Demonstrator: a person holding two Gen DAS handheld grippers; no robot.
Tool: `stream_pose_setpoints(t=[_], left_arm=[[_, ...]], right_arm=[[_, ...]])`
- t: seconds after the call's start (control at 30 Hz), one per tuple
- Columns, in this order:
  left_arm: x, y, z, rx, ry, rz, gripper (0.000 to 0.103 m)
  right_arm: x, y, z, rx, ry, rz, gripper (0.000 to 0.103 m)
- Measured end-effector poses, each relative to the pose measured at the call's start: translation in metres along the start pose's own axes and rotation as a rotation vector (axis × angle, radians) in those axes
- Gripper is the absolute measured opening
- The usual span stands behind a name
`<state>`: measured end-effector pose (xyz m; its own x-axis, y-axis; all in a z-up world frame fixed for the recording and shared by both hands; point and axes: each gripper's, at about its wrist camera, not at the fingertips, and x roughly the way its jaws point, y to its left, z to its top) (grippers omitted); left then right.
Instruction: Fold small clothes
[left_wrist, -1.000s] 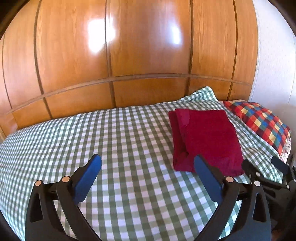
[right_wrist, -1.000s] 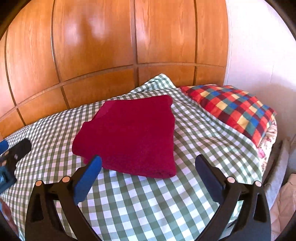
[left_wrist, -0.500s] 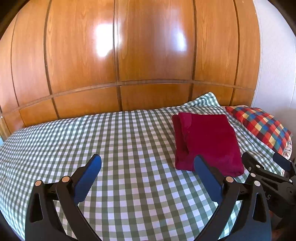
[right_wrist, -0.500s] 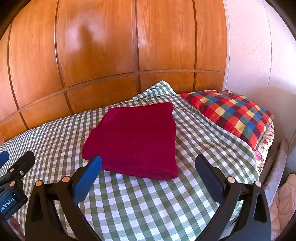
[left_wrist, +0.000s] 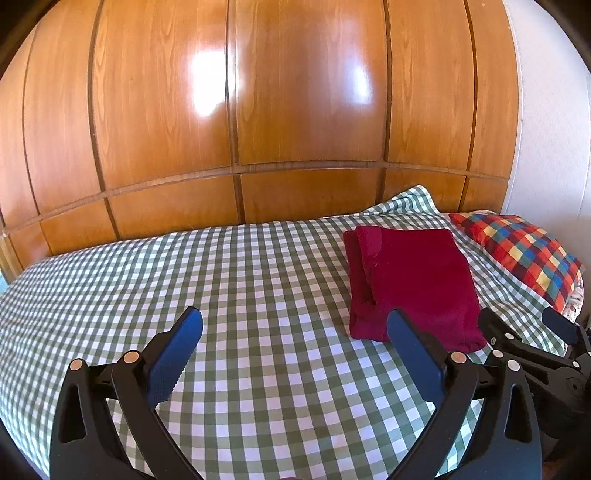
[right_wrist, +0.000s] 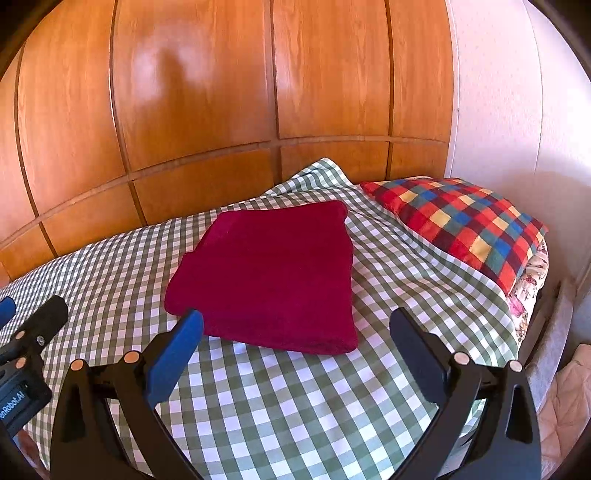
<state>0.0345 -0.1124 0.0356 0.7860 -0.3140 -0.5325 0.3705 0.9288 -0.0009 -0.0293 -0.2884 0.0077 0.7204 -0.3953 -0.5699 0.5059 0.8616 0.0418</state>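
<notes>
A dark red garment lies folded into a flat rectangle on the green-and-white checked bedsheet. My left gripper is open with nothing between its blue pads, hovering above the sheet to the left of the garment. My right gripper is open too and empty, raised just in front of the garment's near edge. In the left wrist view the right gripper shows at the lower right, beside the garment's near corner. The left gripper's body shows at the left edge of the right wrist view.
A multicoloured checked pillow lies right of the garment by the white wall. A glossy wooden panelled headboard rises behind the bed. The bed's right edge drops beside a pale radiator-like panel.
Both grippers have drawn back and up from the bed, so the garment looks smaller and farther away. The garment has not moved. Both stayed open.
</notes>
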Motion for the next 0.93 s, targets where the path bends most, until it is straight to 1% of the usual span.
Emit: stream_pose_setpoints(t=[0.23,0.5,0.57,0.77,0.93], left_arm=[[-0.004,0.001,0.000,0.004,-0.012,-0.001,0.099],[-0.005,0.001,-0.001,0.004,-0.012,-0.019,0.099],[-0.005,0.003,-0.002,0.000,-0.015,-0.014,0.097],[0.005,0.007,-0.006,-0.019,0.044,-0.021,0.098],[0.013,0.012,-0.016,-0.028,0.076,-0.009,0.099]], right_arm=[[-0.003,0.004,-0.004,0.006,0.005,0.003,0.101],[-0.002,0.007,-0.007,0.004,0.016,0.005,0.101],[-0.001,0.007,-0.008,0.001,0.020,0.008,0.101],[0.002,0.008,-0.010,-0.002,0.026,0.009,0.101],[0.006,0.001,-0.009,0.020,0.035,-0.017,0.101]])
